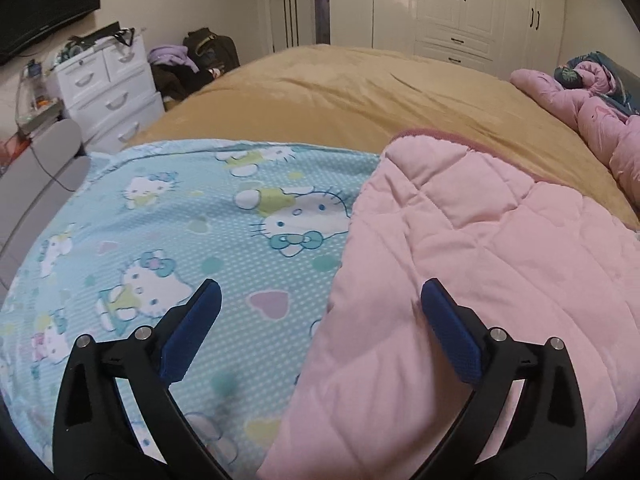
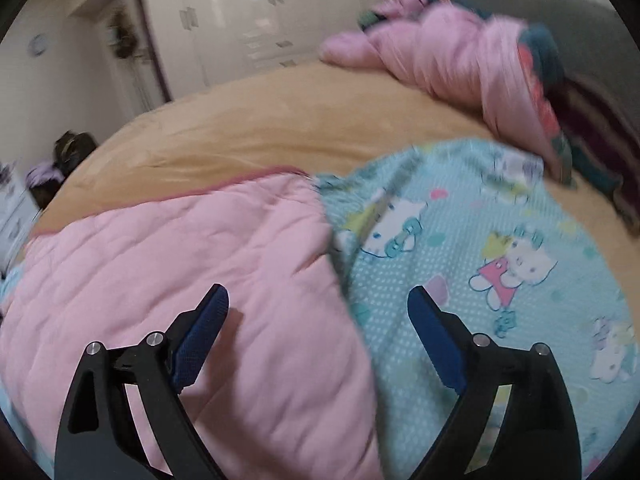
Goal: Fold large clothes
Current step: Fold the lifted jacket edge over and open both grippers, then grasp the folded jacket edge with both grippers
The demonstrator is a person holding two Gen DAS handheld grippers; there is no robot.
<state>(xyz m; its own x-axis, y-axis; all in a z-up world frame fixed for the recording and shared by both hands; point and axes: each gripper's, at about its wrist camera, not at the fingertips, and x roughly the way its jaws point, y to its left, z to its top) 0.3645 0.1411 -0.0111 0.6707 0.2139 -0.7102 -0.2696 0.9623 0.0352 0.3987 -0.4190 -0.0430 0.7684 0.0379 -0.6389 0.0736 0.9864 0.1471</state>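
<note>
A large quilted cover lies on the bed, its blue cat-print side (image 1: pixel 180 232) up and its pink lining side (image 1: pixel 460 272) folded over the middle. My left gripper (image 1: pixel 320 300) is open and empty, hovering over the left edge of the pink fold. In the right wrist view the pink fold (image 2: pixel 180 272) lies left and the blue print side (image 2: pixel 500 272) right. My right gripper (image 2: pixel 318 304) is open and empty above the fold's right edge. That view is motion-blurred.
The tan bedspread (image 1: pixel 340 92) stretches beyond the cover. A heap of pink bedding (image 1: pixel 600 120) lies at the far right, also seen in the right wrist view (image 2: pixel 440 52). White drawers (image 1: pixel 108 84) and bags (image 1: pixel 208 52) stand left of the bed; wardrobes (image 1: pixel 460 4) stand behind.
</note>
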